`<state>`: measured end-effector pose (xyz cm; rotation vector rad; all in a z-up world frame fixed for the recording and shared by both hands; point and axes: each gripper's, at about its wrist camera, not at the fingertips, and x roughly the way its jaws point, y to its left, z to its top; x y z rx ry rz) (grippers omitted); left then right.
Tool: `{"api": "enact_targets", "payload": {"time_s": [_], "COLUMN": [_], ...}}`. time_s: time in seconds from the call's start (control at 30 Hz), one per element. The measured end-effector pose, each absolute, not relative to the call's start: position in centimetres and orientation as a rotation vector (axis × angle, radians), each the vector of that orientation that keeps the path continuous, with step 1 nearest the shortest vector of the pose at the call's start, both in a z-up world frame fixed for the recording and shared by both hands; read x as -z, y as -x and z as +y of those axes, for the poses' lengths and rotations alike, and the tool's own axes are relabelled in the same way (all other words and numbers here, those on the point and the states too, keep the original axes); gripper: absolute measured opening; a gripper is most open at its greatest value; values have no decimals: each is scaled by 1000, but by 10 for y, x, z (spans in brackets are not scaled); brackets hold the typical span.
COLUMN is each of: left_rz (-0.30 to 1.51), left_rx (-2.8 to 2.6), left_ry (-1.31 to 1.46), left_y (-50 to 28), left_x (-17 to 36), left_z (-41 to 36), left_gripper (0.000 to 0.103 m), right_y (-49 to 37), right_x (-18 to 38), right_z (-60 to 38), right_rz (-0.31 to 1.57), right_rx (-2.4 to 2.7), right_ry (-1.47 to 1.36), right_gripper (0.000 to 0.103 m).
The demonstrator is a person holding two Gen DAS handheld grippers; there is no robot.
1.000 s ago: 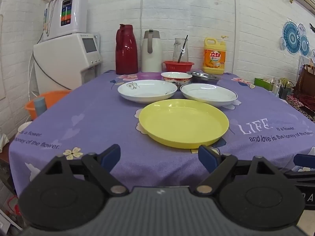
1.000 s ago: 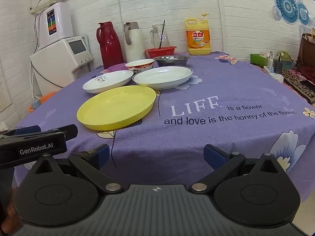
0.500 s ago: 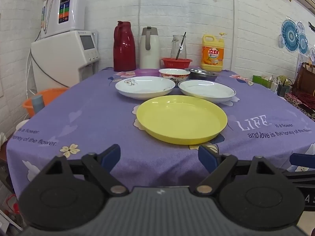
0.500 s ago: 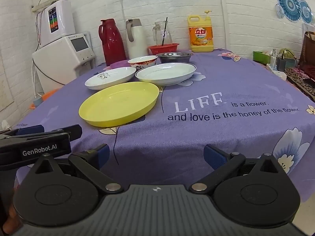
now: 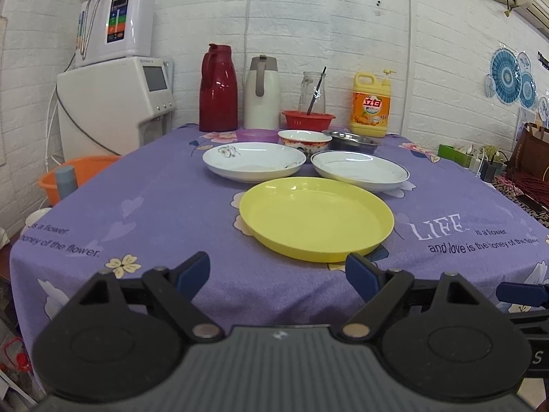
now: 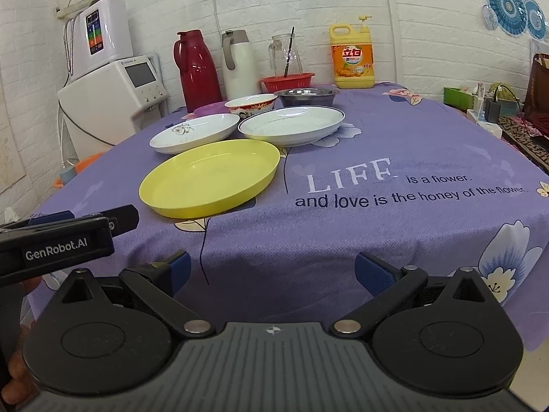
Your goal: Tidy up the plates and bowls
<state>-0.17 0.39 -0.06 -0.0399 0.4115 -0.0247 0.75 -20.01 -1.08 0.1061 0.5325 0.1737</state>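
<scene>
While both claws gape empty, left claw (image 5: 278, 271), right claw (image 6: 272, 273), orange basin (image 5: 77, 171) left-view only.

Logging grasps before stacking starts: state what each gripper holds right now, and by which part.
Nothing is held. The left gripper and the right gripper are both open and empty, short of the yellow plate.

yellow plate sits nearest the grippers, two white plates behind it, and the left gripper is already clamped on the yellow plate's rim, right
Not quite. The left gripper is open and holds nothing; the left wrist view shows it short of the yellow plate. The rest stands: that plate is nearest, with the flowered white plate and blue-rimmed white plate behind it.
</scene>
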Motion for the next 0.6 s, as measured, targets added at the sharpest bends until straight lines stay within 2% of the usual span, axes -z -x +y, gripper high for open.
{"api": "enact_targets", "payload": {"time_s": [0.6], "left_rz": [429], "left_rx": [44], "left_ry": [54], "left_y": [1], "left_x": [2], "left_z": [5], "left_gripper": [85], "right_y": [-8], "right_x": [12], "right_z": [-198], "right_rz": [544], "right_rx": [-185], "right_ry": [-95], "right_gripper": [103]}}
